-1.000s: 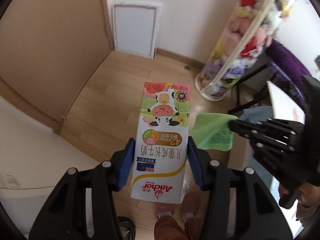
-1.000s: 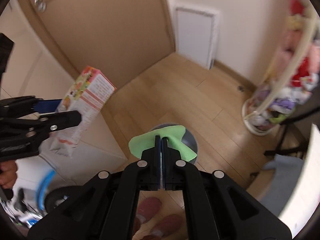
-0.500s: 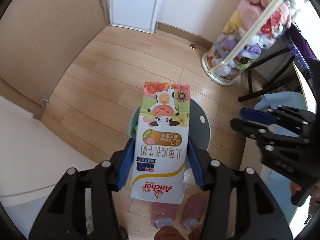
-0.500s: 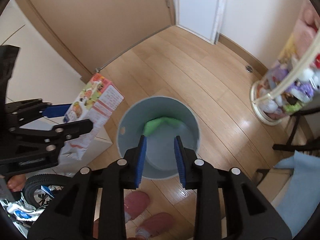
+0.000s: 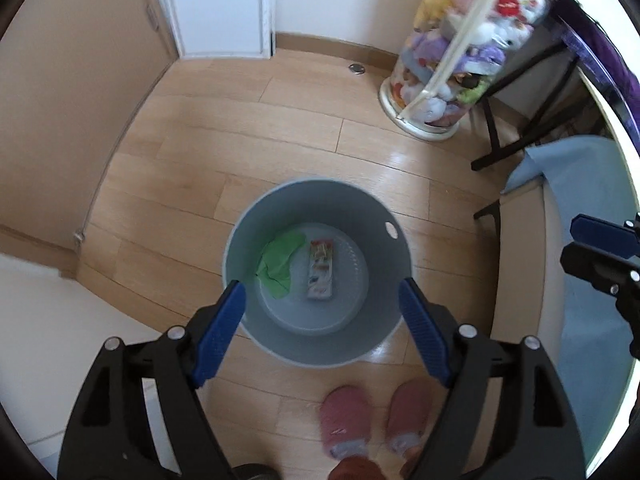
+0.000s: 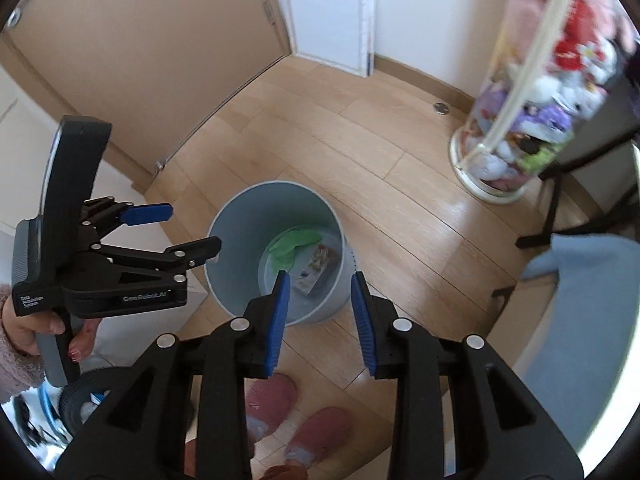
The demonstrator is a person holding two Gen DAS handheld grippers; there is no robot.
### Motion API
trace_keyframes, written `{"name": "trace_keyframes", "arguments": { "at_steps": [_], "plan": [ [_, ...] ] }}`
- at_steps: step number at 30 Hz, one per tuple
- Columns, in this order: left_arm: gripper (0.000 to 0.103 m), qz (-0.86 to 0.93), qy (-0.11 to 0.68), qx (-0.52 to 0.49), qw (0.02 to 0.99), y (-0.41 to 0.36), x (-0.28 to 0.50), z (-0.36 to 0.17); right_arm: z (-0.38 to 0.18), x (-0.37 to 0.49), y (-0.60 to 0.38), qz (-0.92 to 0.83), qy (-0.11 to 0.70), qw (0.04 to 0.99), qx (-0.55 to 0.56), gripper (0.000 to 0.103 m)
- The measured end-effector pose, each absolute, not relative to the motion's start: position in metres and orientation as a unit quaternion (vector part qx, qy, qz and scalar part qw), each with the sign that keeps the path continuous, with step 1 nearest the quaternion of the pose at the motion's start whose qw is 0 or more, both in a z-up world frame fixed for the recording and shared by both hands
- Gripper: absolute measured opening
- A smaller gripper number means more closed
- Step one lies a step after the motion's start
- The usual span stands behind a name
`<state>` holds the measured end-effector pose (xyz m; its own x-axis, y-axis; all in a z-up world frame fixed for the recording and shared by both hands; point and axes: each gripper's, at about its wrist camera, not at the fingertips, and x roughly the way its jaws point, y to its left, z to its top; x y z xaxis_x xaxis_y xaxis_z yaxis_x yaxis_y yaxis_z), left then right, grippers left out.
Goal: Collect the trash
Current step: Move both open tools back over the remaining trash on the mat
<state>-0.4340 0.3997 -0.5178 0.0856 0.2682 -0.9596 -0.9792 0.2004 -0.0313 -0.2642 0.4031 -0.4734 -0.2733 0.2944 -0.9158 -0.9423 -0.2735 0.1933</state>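
Left side: the left gripper hangs above the round grey plastic bin, its blue-padded fingers spread wide and holding nothing. In the right wrist view this gripper stands off to the left of the bin, gripped by a hand in a pink fleece sleeve.

Centre: the bin stands upright on the pale wooden plank floor. Two items lie at its bottom: a crumpled green cloth-like scrap on the left and a printed milk carton lying flat just beside it, to the right. Both are fully inside the bin wall. The person's pink slippers stand just near the bin.

Right side: the right gripper is also over the bin, fingers moderately apart and empty.

Assessment: both items seen are deposited, so this part of the collection appears complete. No loose trash shows on the visible floor; whether more remains elsewhere cannot be determined. A clear cylinder of plush toys stands well apart, at far right.
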Motion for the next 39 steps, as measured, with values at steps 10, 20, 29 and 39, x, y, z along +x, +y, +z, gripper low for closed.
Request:
{"name": "trace_keyframes", "arguments": {
  "at_steps": [10, 20, 29, 39],
  "plan": [
    [0.081, 0.435, 0.494, -0.297, 0.692, 0.369, -0.341, -0.354, -0.331, -0.172, 0.328, 0.609, 0.450, 0.578, -0.303, 0.040],
    [0.082, 0.246, 0.511, -0.188, 0.802, 0.284, -0.179, -0.229, -0.206, -0.040, 0.162, 0.431, 0.465, 0.752, -0.180, 0.043],
    [0.082, 0.091, 0.504, -0.097, 0.854, 0.172, -0.026, -0.167, -0.158, 0.056, -0.013, 0.254, 0.464, 0.844, -0.086, 0.044],
    [0.082, -0.022, 0.520, -0.041, 0.853, 0.065, 0.081, -0.182, -0.176, 0.121, -0.146, 0.139, 0.464, 0.874, -0.024, 0.043]
  ]
}}
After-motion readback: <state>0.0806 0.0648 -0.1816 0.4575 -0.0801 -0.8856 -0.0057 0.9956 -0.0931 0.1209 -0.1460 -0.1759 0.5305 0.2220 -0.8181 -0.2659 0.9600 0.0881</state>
